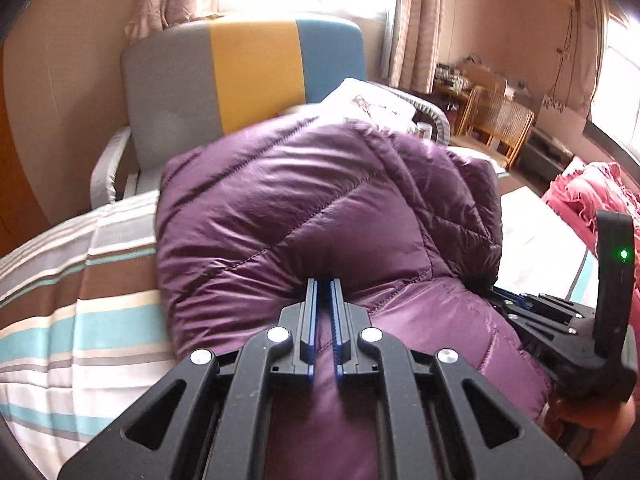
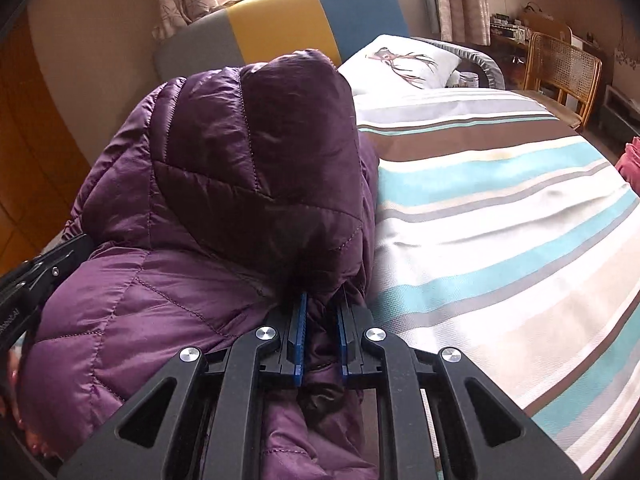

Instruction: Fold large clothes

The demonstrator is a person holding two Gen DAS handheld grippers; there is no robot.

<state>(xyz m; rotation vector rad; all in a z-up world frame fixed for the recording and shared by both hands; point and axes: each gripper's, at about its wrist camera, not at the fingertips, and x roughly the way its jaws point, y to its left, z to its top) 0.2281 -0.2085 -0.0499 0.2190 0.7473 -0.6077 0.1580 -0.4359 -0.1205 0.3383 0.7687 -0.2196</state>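
A purple quilted down jacket (image 1: pixel 300 208) lies bunched up on the striped bed. In the left wrist view my left gripper (image 1: pixel 324 282) is shut, pinching a thin layer of the jacket at its near edge. My right gripper (image 1: pixel 504 298) shows at the right, its fingers buried in the jacket's side. In the right wrist view the right gripper (image 2: pixel 322 300) is shut on a thick dark fold of the jacket (image 2: pixel 240 160), which rises in front of it. The left gripper (image 2: pixel 80 244) enters from the left edge, against the jacket.
The striped bedsheet (image 2: pixel 500 200) stretches away to the right of the jacket. Behind it stand a grey, yellow and blue chair back (image 1: pixel 248 72) and a deer-print pillow (image 2: pixel 404 62). A pink garment (image 1: pixel 580 196) lies at the bed's right. A rattan chair (image 2: pixel 560 68) is beyond.
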